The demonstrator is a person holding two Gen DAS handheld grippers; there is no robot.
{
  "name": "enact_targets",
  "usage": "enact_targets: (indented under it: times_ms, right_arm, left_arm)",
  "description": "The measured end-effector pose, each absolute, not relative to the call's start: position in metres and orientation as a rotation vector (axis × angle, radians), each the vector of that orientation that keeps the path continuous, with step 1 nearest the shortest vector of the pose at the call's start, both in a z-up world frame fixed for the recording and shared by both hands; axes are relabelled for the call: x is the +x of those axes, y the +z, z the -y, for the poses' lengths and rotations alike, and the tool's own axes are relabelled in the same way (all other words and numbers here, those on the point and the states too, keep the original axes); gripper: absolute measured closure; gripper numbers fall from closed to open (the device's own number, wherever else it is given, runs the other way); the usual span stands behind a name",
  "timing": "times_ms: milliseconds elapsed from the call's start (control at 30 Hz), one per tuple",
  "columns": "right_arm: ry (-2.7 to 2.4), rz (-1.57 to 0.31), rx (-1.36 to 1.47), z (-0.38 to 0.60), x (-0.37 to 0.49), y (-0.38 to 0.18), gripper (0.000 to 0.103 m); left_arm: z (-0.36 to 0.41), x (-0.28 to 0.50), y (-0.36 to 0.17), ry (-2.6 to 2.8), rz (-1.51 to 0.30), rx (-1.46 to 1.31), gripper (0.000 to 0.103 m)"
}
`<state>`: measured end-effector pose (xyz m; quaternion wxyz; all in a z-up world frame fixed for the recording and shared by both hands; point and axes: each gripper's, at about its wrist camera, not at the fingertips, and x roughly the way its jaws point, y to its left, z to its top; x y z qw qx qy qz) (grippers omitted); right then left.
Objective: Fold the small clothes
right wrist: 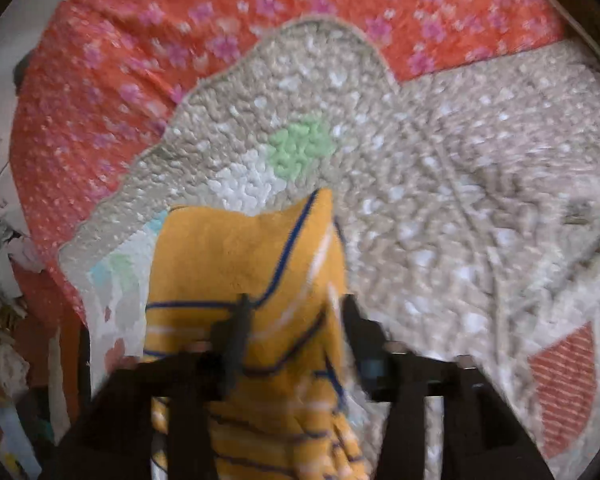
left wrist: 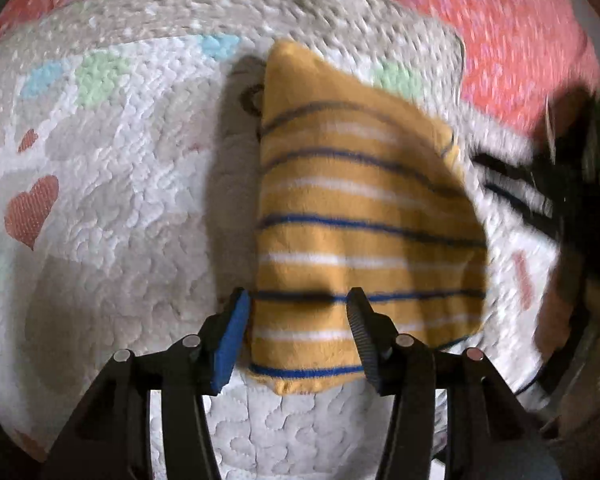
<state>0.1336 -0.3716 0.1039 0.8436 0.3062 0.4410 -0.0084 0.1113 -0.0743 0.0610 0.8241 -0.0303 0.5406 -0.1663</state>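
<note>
A small mustard-yellow garment [left wrist: 360,216] with blue and white stripes lies folded on a white quilted mat [left wrist: 120,200]. My left gripper [left wrist: 298,304] is open, its jaws wide apart over the garment's near edge, holding nothing. In the right wrist view the same garment [right wrist: 240,256] lies under and between my right gripper's fingers [right wrist: 296,312]. The jaws look spread apart, but the frame is blurred by motion. My right gripper also shows as a dark blur at the right edge of the left wrist view [left wrist: 540,196].
The quilted mat [right wrist: 440,200], with hearts and pastel patches, lies on an orange-red floral bedsheet [right wrist: 140,60]. Clutter of papers and cloth [right wrist: 4,280] sits beyond the bed's left edge.
</note>
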Motion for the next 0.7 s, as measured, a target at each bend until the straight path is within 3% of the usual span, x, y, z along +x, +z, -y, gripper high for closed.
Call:
enact_targets:
  times_ms: [67, 167, 700]
  right_arm:
    - [-0.015, -0.909, 0.675, 0.376, 0.118, 0.101, 0.034]
    - [0.023, -0.923, 0.752, 0.380, 0.108, 0.086, 0.034]
    - [0.079, -0.907, 0.860, 0.377, 0.129, 0.047, 0.030]
  left_arm:
    - [0.059, 0.128, 0.062, -0.348, -1.175, -0.151, 0.049]
    - [0.041, 0.153, 0.059, -0.346, -1.198, -0.247, 0.048]
    - [0.087, 0.163, 0.076, -0.185, -1.058, 0.175, 0.045]
